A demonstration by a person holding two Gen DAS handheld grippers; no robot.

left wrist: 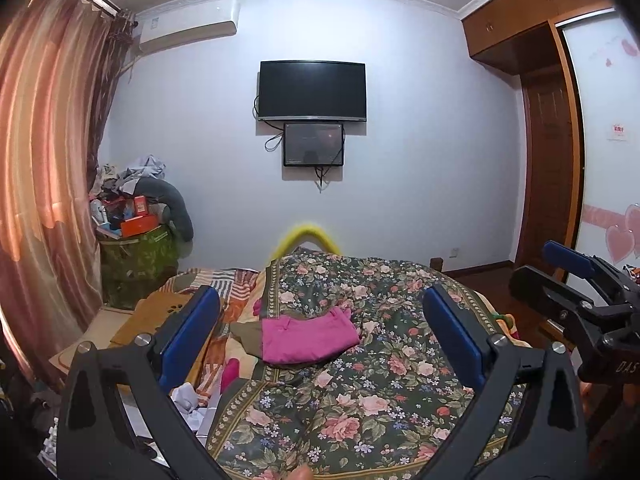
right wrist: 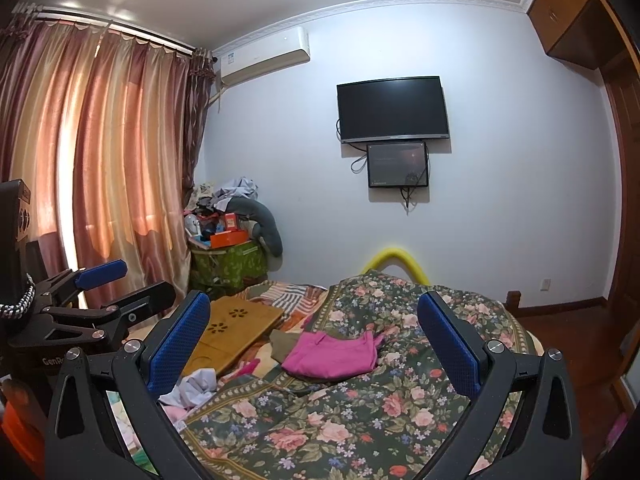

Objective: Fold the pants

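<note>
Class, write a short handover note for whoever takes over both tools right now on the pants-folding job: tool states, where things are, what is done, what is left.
Left tool: open, holding nothing, raised above the bed.
Right tool: open, holding nothing, beside the left one.
Pink pants lie ahead on the floral quilt, already in a compact folded block, overlapping an olive garment.
Done: pants look folded and released.
Left: probably only tidying; whether more pants wait is unclear.

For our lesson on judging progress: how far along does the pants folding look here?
Looks done: the pink pants lie as a compact folded bundle on the floral bedspread. In hand: nothing; the left gripper and right gripper both hover with jaws wide apart, empty. Left: perhaps only tidying; an olive garment lies partly under the pants.
</note>
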